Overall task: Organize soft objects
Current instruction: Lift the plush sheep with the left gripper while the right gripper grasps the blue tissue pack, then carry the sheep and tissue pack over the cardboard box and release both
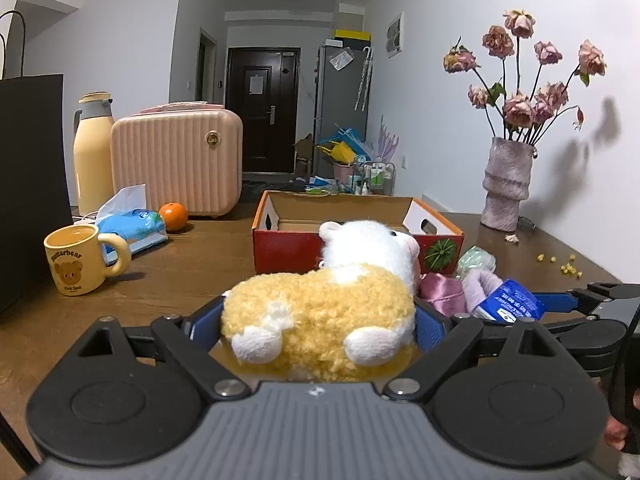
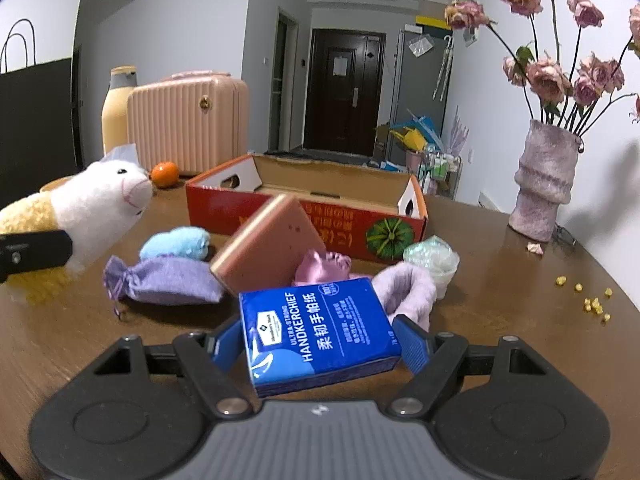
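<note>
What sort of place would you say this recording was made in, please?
Most likely a lived-in flat: a wooden table with a vase of dried roses, a pink vanity case beside a mug, and a dark entrance door down the hallway.

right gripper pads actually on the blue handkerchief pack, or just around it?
Touching. In the right wrist view the right gripper has both blue pads against the sides of the handkerchief pack, which sits tilted off the table.

yellow-white plush (image 1: 320, 320), blue handkerchief pack (image 2: 320, 336), both clamped
</note>
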Available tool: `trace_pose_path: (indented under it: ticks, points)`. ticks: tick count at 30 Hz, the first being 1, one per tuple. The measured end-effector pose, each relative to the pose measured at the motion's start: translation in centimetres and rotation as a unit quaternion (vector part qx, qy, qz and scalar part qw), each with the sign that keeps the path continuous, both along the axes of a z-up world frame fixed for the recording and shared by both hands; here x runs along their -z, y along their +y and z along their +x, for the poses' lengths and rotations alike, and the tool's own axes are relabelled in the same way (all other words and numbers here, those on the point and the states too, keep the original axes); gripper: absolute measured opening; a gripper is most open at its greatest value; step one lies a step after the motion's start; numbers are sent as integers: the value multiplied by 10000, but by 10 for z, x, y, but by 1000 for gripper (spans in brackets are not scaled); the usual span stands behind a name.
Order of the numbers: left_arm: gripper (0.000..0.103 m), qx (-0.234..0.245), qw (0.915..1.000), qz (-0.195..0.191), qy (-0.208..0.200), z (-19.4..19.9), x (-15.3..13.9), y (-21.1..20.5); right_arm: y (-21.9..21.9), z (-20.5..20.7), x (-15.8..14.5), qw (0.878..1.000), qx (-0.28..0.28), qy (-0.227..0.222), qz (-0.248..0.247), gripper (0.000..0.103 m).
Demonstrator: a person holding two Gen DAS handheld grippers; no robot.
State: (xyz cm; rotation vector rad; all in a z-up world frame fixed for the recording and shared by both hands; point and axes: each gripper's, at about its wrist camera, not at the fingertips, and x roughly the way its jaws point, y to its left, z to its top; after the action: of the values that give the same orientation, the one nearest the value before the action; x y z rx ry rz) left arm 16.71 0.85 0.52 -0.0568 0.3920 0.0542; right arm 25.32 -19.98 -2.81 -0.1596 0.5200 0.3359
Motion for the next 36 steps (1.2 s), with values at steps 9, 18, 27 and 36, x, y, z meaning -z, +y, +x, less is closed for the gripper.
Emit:
trace_pose_path:
  ticks: [9,18,27,36]
  points:
    - [93,64,9997,-32,-214,7,-19,2,5,4,-20,9995,45,-252,177,78]
    - [93,39,9990,21,-435,26,-36,7,11,20,-41,9982,106,-514,281,78]
    - [93,-14,9985,-69,-548,55,-48,15,19,45,-54,9965,210,-691,415,78]
    - [93,-36,9977,-247,-624,90,-55,19,24,78,-64,9935,367,-861,642,78]
